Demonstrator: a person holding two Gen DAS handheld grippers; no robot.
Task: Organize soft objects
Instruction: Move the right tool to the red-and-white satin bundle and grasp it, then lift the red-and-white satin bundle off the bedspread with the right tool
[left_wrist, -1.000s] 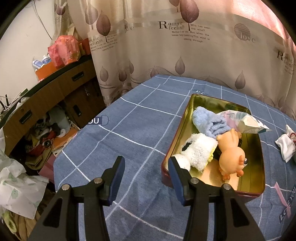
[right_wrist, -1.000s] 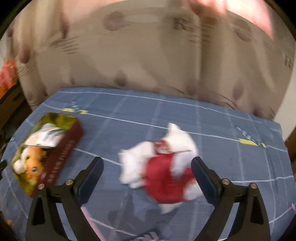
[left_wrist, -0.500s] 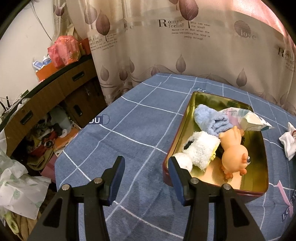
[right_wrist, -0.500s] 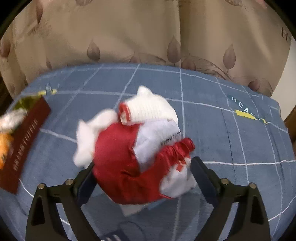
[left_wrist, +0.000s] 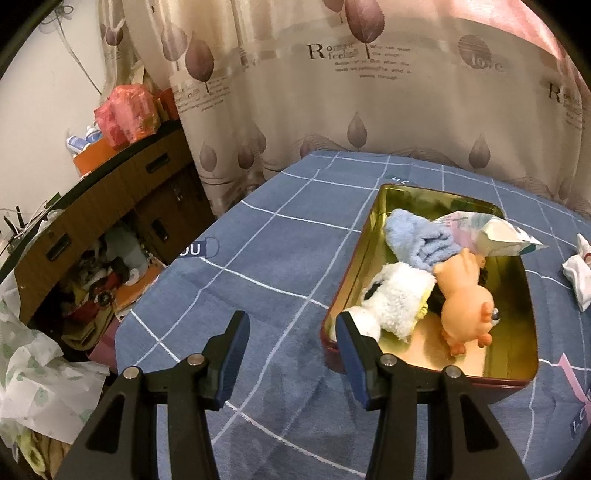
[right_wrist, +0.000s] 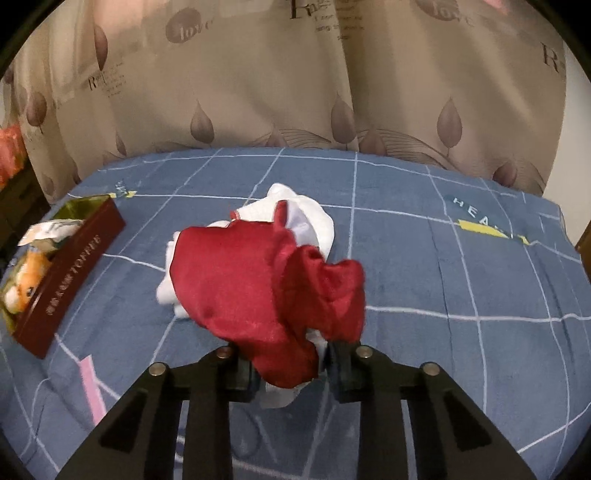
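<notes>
The right tool (right_wrist: 291, 363) is clamped on the red-and-white soft toy (right_wrist: 266, 280), lifted just off the blue checked counter (right_wrist: 443, 277); it should carry high over the tin (left_wrist: 524, 373) wall before releasing. The left tool (left_wrist: 291, 332) hangs open, empty, beside the tin; leaf-print curtain (left_wrist: 369, 92) behind
</notes>
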